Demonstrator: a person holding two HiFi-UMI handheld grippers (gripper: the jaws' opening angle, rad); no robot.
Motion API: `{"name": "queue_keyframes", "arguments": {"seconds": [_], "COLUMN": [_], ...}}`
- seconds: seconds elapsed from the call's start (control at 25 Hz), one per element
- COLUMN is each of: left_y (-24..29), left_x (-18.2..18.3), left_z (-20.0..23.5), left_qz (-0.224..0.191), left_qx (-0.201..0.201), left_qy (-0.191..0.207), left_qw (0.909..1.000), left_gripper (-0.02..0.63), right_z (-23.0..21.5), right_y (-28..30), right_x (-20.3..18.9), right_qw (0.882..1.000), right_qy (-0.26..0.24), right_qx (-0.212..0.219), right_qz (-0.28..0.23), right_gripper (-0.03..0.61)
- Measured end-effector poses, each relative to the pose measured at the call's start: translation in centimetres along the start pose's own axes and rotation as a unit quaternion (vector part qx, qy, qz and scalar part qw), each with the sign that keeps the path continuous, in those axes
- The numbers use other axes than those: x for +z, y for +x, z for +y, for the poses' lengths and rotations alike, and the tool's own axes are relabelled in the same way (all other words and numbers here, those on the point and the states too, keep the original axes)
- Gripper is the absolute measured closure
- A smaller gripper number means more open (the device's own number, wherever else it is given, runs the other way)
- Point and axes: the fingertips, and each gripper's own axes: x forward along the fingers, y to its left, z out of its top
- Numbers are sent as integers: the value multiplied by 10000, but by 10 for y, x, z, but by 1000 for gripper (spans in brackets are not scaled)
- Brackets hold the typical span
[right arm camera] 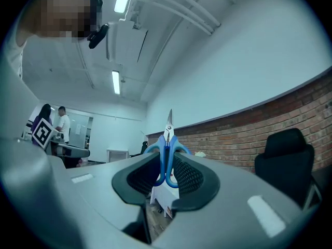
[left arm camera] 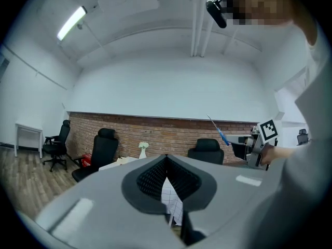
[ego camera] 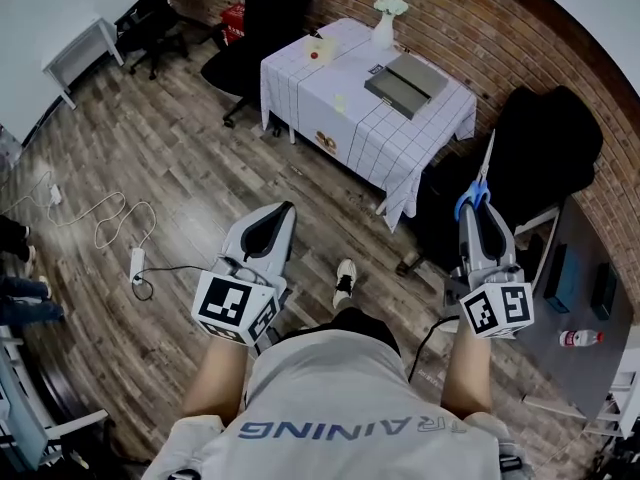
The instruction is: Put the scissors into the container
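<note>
Blue-handled scissors (ego camera: 478,183) stand in my right gripper (ego camera: 476,208), blades pointing away from me over a black chair. In the right gripper view the pads close on the handle loops of the scissors (right arm camera: 167,149) and the steel tip rises above my right gripper (right arm camera: 167,158). The left gripper view also catches the scissors (left arm camera: 219,129) off to the right. My left gripper (ego camera: 279,213) hangs over the wooden floor, its pads meeting at the tip with nothing between them. I see no clear container; a flat grey box (ego camera: 405,83) lies on the table.
A table with a white checked cloth (ego camera: 345,118) stands ahead, with a vase of white flowers (ego camera: 384,23). Black office chairs (ego camera: 262,28) stand behind it and at right (ego camera: 548,143). A power strip with cable (ego camera: 137,263) lies on the floor. A dark desk with a bottle (ego camera: 580,338) is at right.
</note>
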Motion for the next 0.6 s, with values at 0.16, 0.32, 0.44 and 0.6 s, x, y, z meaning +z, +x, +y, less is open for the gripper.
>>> {"name": "queue_keyframes", "arguments": {"seconds": [0.16, 0.32, 0.44, 0.6], "left_y": [17, 46, 76, 118], "left_x": [2, 11, 13, 19], "left_z": [25, 50, 59, 66], "left_qz": [75, 95, 163, 259], "left_qx": [165, 343, 345, 336], "left_qy": [20, 40, 90, 183], "left_qw": [9998, 9994, 9992, 9989], "left_gripper": [612, 612, 612, 612], "right_z": [-3, -14, -31, -61], "right_y": [40, 83, 111, 144], "right_x": [-1, -5, -7, -7], "right_qw": [9999, 9995, 9993, 9991], "right_qy": [5, 117, 186, 298], "right_qx": [154, 298, 319, 310], "right_qz": [-30, 3, 16, 3], "right_gripper": [476, 476, 476, 476]}}
